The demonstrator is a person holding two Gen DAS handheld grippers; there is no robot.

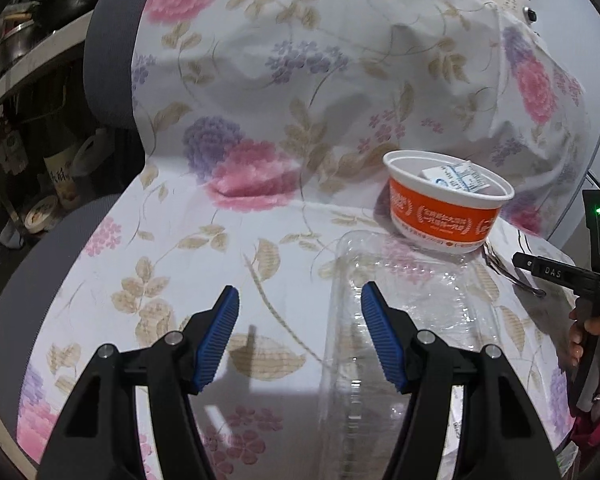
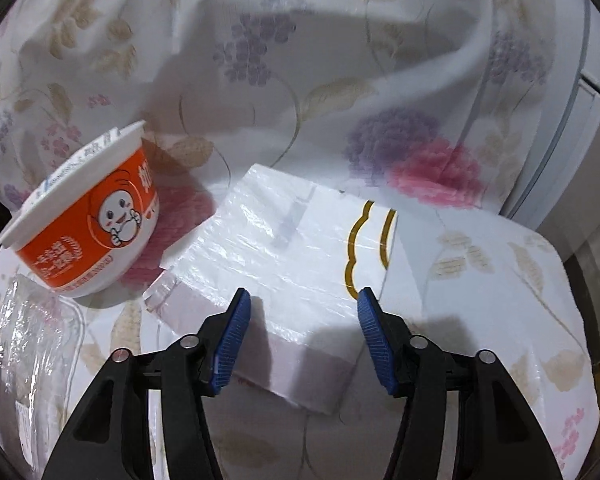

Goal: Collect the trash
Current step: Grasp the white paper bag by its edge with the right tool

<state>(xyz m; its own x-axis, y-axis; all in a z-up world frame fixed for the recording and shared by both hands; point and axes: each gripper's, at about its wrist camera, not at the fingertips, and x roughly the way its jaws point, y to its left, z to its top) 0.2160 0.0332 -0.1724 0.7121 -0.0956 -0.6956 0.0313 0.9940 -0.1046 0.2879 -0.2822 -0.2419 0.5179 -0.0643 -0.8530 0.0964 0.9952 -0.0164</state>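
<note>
Two pieces of trash sit within my reach on the flowered seat cover: my right gripper hangs jaws apart and empty over the white wrapped pack, whose long axis runs diagonally up-right. My left gripper, also open and empty, is nearest the clear plastic tray, with the orange cup beyond it.

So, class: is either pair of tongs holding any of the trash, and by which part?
Nothing is held. The left tongs stand open above the clear plastic container; the right tongs stand open over the white packet.
</note>
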